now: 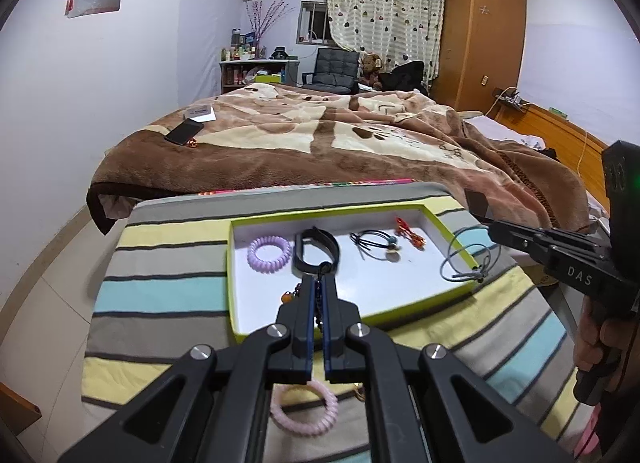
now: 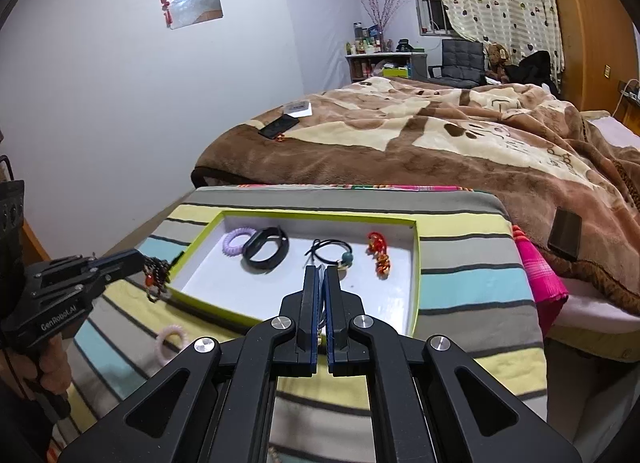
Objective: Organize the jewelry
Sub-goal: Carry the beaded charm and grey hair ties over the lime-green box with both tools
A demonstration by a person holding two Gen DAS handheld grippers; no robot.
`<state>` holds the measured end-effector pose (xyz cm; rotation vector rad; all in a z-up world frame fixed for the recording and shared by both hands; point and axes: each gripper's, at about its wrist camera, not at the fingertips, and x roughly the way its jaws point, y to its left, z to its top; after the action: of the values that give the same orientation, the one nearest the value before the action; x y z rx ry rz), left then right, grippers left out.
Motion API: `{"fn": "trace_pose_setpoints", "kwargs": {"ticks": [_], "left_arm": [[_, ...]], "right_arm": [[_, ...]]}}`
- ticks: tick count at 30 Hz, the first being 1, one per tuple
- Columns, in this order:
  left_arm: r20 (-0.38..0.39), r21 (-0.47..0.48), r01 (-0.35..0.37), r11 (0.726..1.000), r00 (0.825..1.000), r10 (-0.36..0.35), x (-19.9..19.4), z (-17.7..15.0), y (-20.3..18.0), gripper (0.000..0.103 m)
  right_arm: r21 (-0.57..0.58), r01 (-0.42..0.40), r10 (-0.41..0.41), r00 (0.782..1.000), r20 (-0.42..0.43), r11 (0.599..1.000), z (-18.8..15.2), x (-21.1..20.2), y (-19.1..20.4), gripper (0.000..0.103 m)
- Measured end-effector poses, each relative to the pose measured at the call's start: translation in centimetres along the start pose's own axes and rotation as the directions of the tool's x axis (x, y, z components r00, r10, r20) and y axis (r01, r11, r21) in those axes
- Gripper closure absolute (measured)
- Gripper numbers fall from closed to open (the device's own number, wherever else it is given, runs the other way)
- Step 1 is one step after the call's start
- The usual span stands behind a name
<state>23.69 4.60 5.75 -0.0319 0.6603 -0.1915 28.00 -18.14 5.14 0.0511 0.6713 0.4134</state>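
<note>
Over tray (image 2: 416, 263): left gripper (image 2: 138, 260) w/ beaded bracelet (image 2: 156, 275), right gripper (image 1: 490, 228) w/ grey cord (image 1: 466, 259).

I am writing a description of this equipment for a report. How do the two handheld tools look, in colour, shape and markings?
Both are matte black. The left tool has two narrow fingers with blue inner pads, angular link arms with triangular cut-outs, and silver round pivot bolts. The right tool is built the same. From the side, each has a pistol-style handle; white lettering reads "DAS" on the right one and "GenRobot.AI" on the left.
</note>
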Motion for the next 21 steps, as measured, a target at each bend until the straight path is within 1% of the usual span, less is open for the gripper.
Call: {"fn": "trace_pose_setpoints", "kwargs": {"ticks": [7,21], "left_arm": [[-0.019,-0.016,-0.018,1.000,1.000,0.018,2.3,0.8,1.8,0.100],[-0.085,-0.028,-0.052,0.998,0.995,0.050,7.3,0.6,3.7,0.100]], "right_arm": [[0.006,0.022,-0.021,0.999,-0.031,1.000,0.3,2.2,-1.1,0.101],[0.028,0.052,-0.049,0.995,-0.089,0.998,0.6,7.0,-3.4,0.101]]}}
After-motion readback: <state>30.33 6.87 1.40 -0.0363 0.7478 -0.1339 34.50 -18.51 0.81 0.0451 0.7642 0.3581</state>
